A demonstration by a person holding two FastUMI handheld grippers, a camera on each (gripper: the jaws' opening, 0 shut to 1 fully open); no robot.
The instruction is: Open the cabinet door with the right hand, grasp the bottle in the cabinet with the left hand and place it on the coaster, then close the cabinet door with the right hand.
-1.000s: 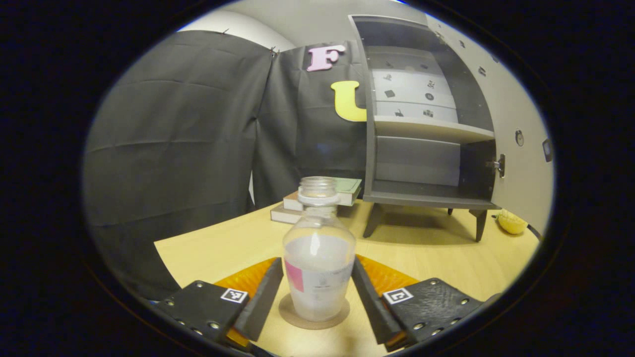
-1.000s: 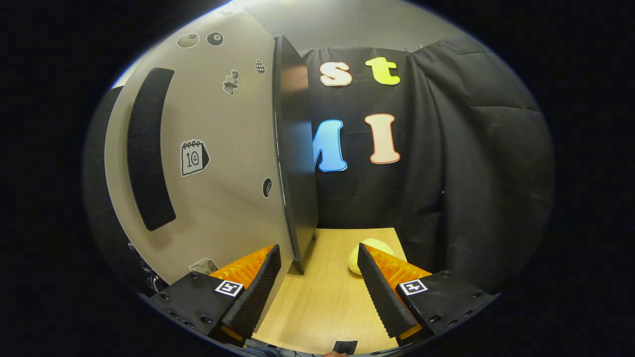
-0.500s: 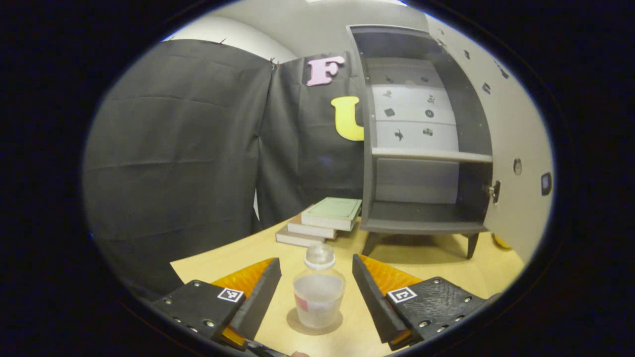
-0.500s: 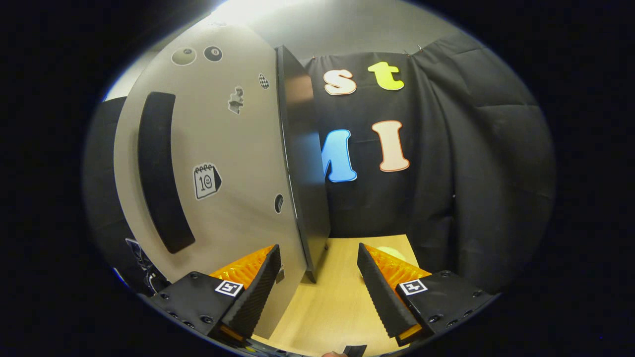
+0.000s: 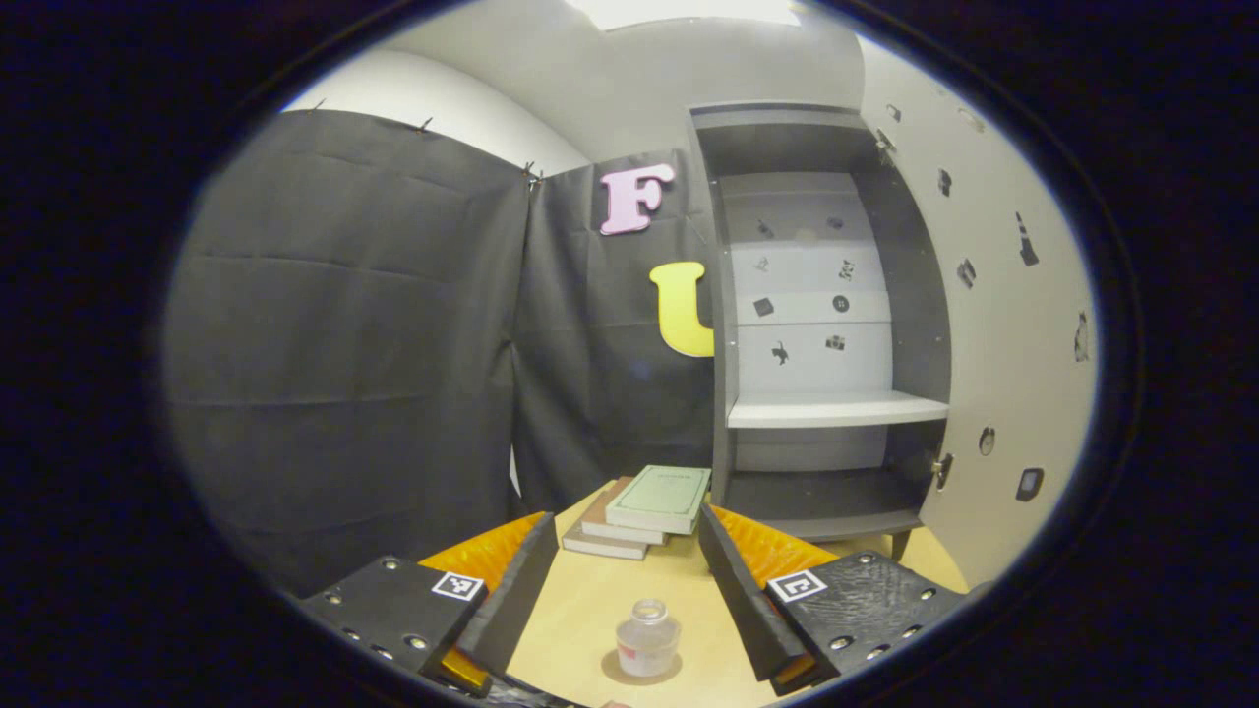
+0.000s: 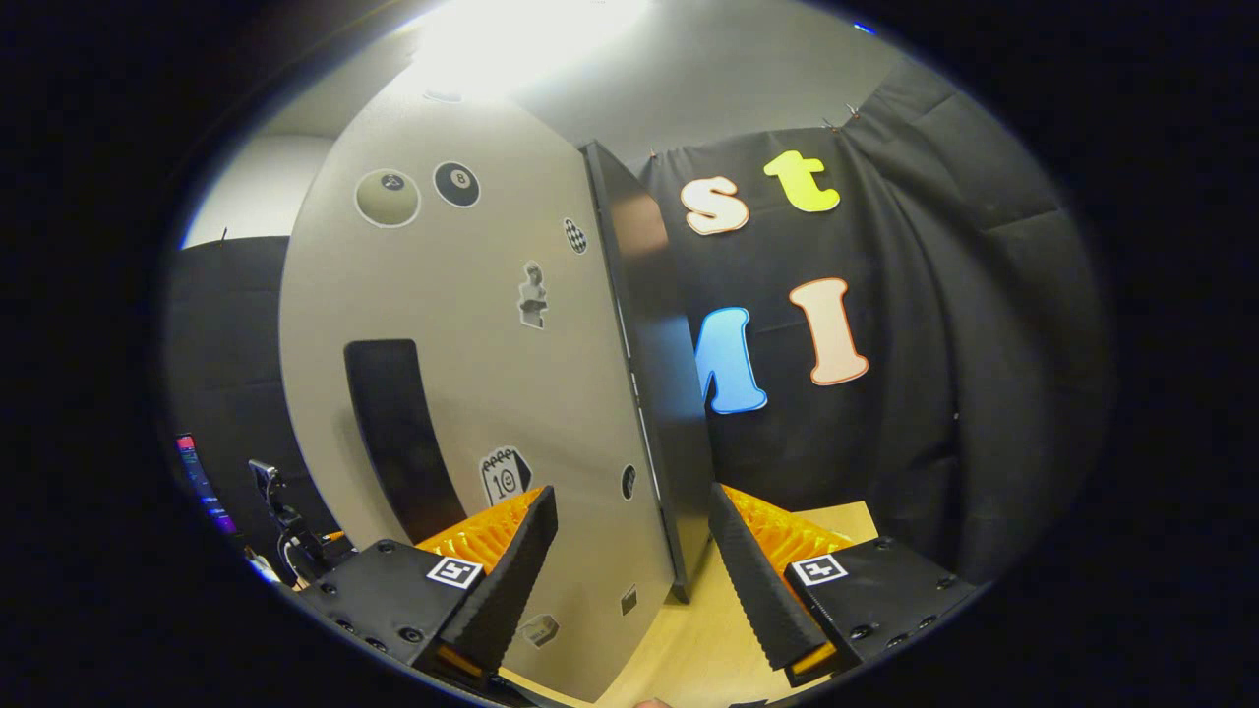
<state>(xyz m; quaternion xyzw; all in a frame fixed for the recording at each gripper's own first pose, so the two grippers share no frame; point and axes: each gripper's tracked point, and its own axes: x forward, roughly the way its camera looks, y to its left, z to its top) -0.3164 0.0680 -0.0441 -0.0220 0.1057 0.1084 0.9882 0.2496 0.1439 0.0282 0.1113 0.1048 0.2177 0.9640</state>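
A small clear bottle (image 5: 646, 637) stands upright on a round brown coaster (image 5: 620, 671) on the wooden table. My left gripper (image 5: 627, 610) is open, well above and behind the bottle, touching nothing. Beyond it the grey cabinet (image 5: 822, 344) stands with its shelves bare and its door (image 5: 993, 324) swung wide to the right. In the right gripper view, the door (image 6: 492, 393) stands close ahead, its free edge (image 6: 654, 413) between the fingers' line of sight. My right gripper (image 6: 634, 580) is open and short of the door, with the long dark handle (image 6: 398, 433) off to the left.
A stack of books (image 5: 644, 511) lies on the table left of the cabinet's foot. Black cloth walls close the booth on the left and behind. Bare wooden tabletop (image 6: 708, 639) shows below the door's edge in the right gripper view.
My left gripper let go of the bottle on the coaster and drew back and up. My right gripper pulled back and tilted upward, with the door's edge shifting rightward between its fingers.
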